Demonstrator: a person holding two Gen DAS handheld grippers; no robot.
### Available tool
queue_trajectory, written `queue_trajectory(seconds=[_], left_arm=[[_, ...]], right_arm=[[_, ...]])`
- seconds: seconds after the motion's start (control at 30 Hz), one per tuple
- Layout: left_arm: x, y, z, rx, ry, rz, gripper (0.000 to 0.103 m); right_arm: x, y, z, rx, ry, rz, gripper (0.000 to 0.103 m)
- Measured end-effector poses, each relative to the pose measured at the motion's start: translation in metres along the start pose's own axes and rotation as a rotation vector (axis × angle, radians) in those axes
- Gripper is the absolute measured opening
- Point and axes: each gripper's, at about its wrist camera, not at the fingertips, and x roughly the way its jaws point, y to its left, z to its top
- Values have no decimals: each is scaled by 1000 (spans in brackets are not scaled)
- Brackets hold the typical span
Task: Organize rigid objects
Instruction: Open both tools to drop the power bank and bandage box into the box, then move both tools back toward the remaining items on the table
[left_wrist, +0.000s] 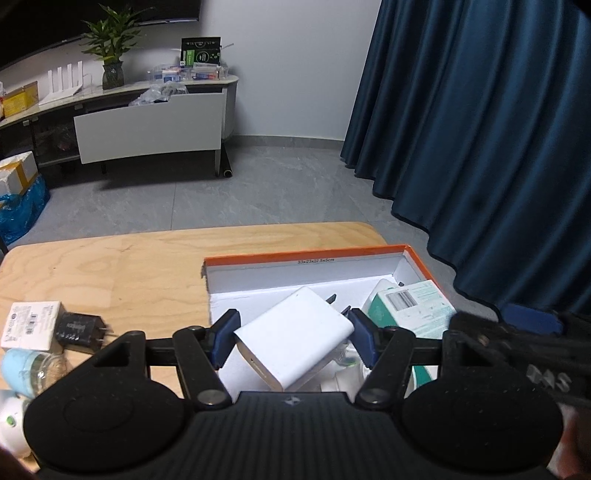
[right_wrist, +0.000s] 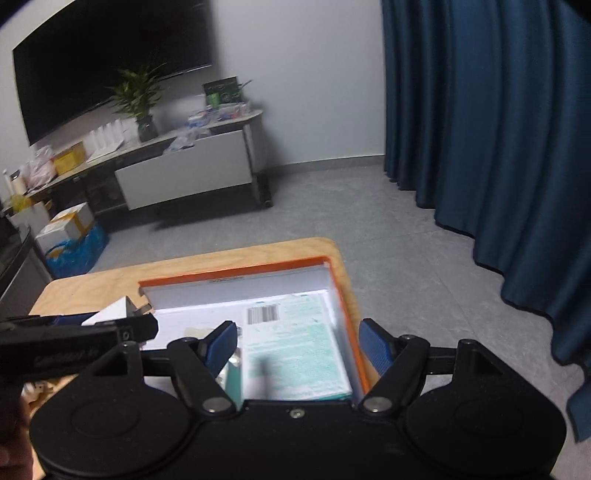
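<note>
My left gripper (left_wrist: 293, 322) is shut on a white plug-in charger (left_wrist: 295, 341), its prongs pointing away, held over the near left part of an orange-rimmed white box (left_wrist: 295, 255) on the wooden table (left_wrist: 110, 269). A teal-and-white carton (left_wrist: 413, 310) lies in the box's right half. In the right wrist view my right gripper (right_wrist: 299, 334) stands open above that carton (right_wrist: 295, 339), nothing between its blue pads (right_wrist: 375, 345). The charger (right_wrist: 110, 313) and the left gripper's body (right_wrist: 74, 341) show at the left, by the box's rim (right_wrist: 236, 271).
Left of the box lie a black adapter (left_wrist: 79, 328), a small white labelled box (left_wrist: 29, 328) and a glass jar with a pale blue lid (left_wrist: 33, 367). A blue curtain (left_wrist: 480, 147) hangs to the right. A low cabinet (left_wrist: 147, 122) stands across the floor.
</note>
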Motion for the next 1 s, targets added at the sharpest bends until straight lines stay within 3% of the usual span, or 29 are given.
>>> queue_trajectory(seconds=[0.2, 0.27, 0.4, 0.63, 1.0], left_arm=[[21, -12, 17, -33, -4, -70, 66], [22, -16, 21, -25, -12, -69, 76], [11, -10, 24, -39, -40, -68, 80], [-12, 6, 16, -34, -40, 21, 89], [-43, 32, -3, -85, 1, 105, 91]], right_arm=[[-17, -3, -6, 29, -25, 13, 87], [-21, -1, -6, 22, -29, 20, 87], [-29, 6, -6, -6, -43, 31, 87], [-41, 19, -6, -9, -56, 62, 87], [-56, 50, -15, -49, -46, 109, 87]])
